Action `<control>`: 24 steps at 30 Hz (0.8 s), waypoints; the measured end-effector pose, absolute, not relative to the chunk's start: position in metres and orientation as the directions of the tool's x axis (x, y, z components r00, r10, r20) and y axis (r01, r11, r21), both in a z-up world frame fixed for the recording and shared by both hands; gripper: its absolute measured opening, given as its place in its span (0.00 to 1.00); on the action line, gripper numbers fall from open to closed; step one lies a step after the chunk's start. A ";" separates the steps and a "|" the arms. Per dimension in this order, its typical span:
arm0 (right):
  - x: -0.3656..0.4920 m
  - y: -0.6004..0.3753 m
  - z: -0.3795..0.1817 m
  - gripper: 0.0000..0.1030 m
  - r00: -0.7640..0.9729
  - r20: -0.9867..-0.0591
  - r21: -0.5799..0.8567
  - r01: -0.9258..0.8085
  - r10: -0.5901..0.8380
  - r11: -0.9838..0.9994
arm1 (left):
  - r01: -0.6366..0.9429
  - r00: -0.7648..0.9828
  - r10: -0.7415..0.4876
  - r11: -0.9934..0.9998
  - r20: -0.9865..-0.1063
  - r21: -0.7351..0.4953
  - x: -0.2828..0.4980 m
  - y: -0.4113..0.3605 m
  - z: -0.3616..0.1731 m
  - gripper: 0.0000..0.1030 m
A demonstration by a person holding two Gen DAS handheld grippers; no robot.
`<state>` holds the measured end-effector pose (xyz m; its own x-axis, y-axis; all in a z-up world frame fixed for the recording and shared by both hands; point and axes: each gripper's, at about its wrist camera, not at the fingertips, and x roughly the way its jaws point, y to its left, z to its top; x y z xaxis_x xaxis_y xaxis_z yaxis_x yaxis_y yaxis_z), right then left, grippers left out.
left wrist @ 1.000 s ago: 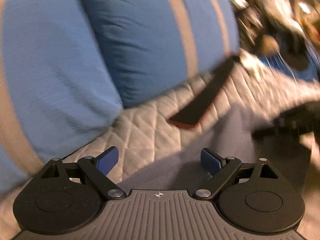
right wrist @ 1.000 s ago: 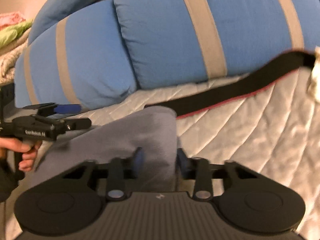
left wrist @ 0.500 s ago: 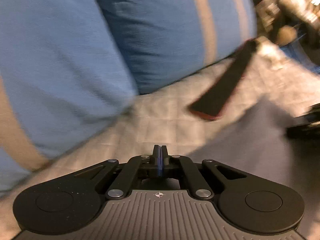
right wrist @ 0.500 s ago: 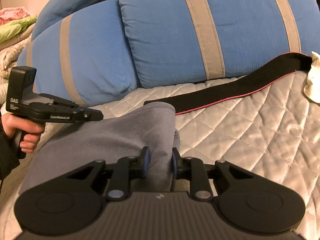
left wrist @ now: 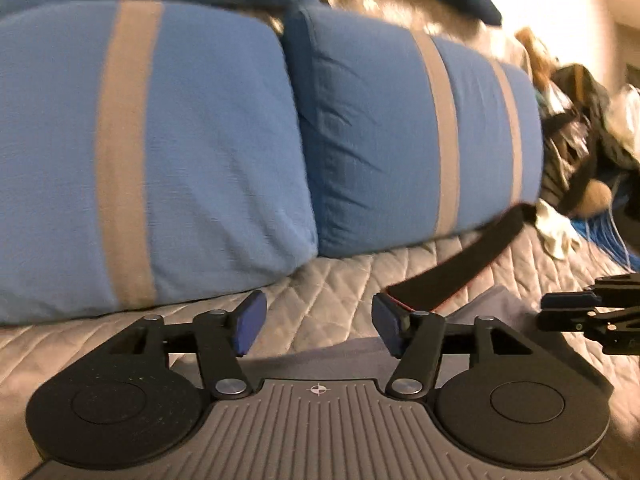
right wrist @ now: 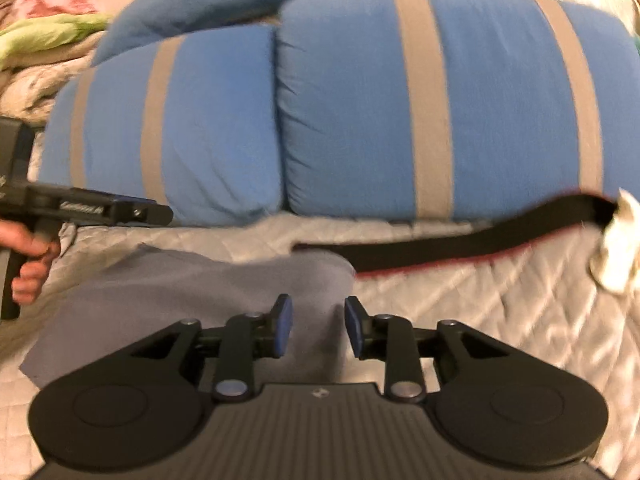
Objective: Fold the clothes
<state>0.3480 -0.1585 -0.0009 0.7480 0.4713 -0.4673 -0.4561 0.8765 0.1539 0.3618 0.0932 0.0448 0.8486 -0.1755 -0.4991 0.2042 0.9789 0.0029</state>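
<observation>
Both hand-held grippers open, level and low

The left hand-held gripper (left wrist: 319, 326) has its blue pads spread wide; the right hand-held gripper (right wrist: 318, 326) shows a narrower gap, nothing between its pads. The left hand (right wrist: 30, 258) curls round its gripper's pistol grip.

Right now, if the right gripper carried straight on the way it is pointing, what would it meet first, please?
Probably the grey garment: the open right gripper sits just over its folded edge. Beyond lie the black strap and blue pillows; height above the cloth is unclear.
</observation>
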 end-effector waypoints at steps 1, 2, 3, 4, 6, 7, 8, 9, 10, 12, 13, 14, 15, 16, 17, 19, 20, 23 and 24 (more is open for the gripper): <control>0.349 -0.153 0.002 0.34 0.737 -0.462 0.142 -0.487 0.493 0.862 | 0.188 0.856 -0.149 0.982 -0.495 0.029 0.357 0.091 0.042 0.56; 0.350 -0.148 0.005 0.32 0.726 -0.457 0.129 -0.518 0.514 0.846 | 0.175 0.860 -0.122 0.983 -0.496 0.062 0.353 0.087 0.038 0.56; 0.353 -0.142 0.005 0.30 0.718 -0.465 0.111 -0.534 0.519 0.838 | 0.171 0.853 -0.101 0.981 -0.512 0.092 0.353 0.085 0.033 0.56; 0.357 -0.135 0.005 0.27 0.710 -0.476 0.092 -0.547 0.520 0.832 | 0.170 0.842 -0.081 0.978 -0.533 0.120 0.354 0.084 0.028 0.56; 0.366 -0.123 0.002 0.22 0.697 -0.497 0.061 -0.566 0.517 0.822 | 0.167 0.817 -0.046 0.973 -0.575 0.159 0.358 0.083 0.017 0.56; 0.372 -0.119 -0.001 0.22 0.701 -0.506 0.042 -0.563 0.503 0.826 | 0.155 0.809 -0.039 0.977 -0.587 0.148 0.360 0.086 0.012 0.56; 0.377 -0.115 -0.006 0.22 0.707 -0.518 0.018 -0.555 0.483 0.832 | 0.141 0.803 -0.035 0.981 -0.595 0.132 0.361 0.090 0.007 0.58; 0.382 -0.113 -0.010 0.26 0.708 -0.527 0.005 -0.551 0.471 0.834 | 0.127 0.797 -0.031 0.985 -0.603 0.116 0.363 0.093 0.001 0.59; 0.386 -0.110 -0.015 0.30 0.708 -0.536 -0.006 -0.548 0.460 0.836 | 0.119 0.796 -0.037 0.988 -0.604 0.097 0.363 0.096 -0.001 0.59; 0.393 -0.111 -0.023 0.29 0.701 -0.549 -0.014 -0.552 0.455 0.834 | 0.111 0.800 -0.055 0.992 -0.597 0.056 0.363 0.103 -0.003 0.60; 0.396 -0.112 -0.027 0.29 0.697 -0.555 -0.017 -0.555 0.454 0.832 | 0.107 0.800 -0.055 0.993 -0.597 0.052 0.364 0.103 -0.003 0.60; 0.398 -0.113 -0.030 0.30 0.693 -0.556 -0.014 -0.560 0.459 0.828 | 0.103 0.799 -0.051 0.993 -0.599 0.053 0.365 0.103 -0.003 0.60; 0.398 -0.115 -0.032 0.31 0.690 -0.553 -0.005 -0.564 0.467 0.826 | 0.099 0.799 -0.047 0.994 -0.600 0.054 0.366 0.103 -0.003 0.61; 0.396 -0.117 -0.033 0.31 0.690 -0.551 -0.002 -0.563 0.469 0.826 | 0.095 0.797 -0.040 0.994 -0.603 0.059 0.367 0.102 -0.002 0.62; 0.394 -0.118 -0.034 0.32 0.692 -0.548 0.002 -0.562 0.471 0.827 | 0.090 0.794 -0.032 0.994 -0.606 0.066 0.367 0.101 -0.002 0.64; 0.391 -0.121 -0.035 0.35 0.694 -0.543 0.008 -0.559 0.473 0.829 | 0.080 0.787 -0.018 0.994 -0.617 0.072 0.368 0.101 -0.001 0.66; 0.389 -0.122 -0.036 0.37 0.696 -0.542 -0.001 -0.559 0.470 0.829 | 0.075 0.782 -0.015 0.995 -0.623 0.070 0.368 0.102 -0.001 0.67; 0.383 -0.121 -0.034 0.40 0.700 -0.547 -0.034 -0.566 0.459 0.824 | 0.059 0.758 -0.013 0.997 -0.653 0.048 0.369 0.108 -0.001 0.70; 0.381 -0.121 -0.034 0.42 0.700 -0.550 -0.042 -0.568 0.456 0.822 | 0.053 0.748 -0.013 0.998 -0.663 0.040 0.371 0.109 -0.001 0.70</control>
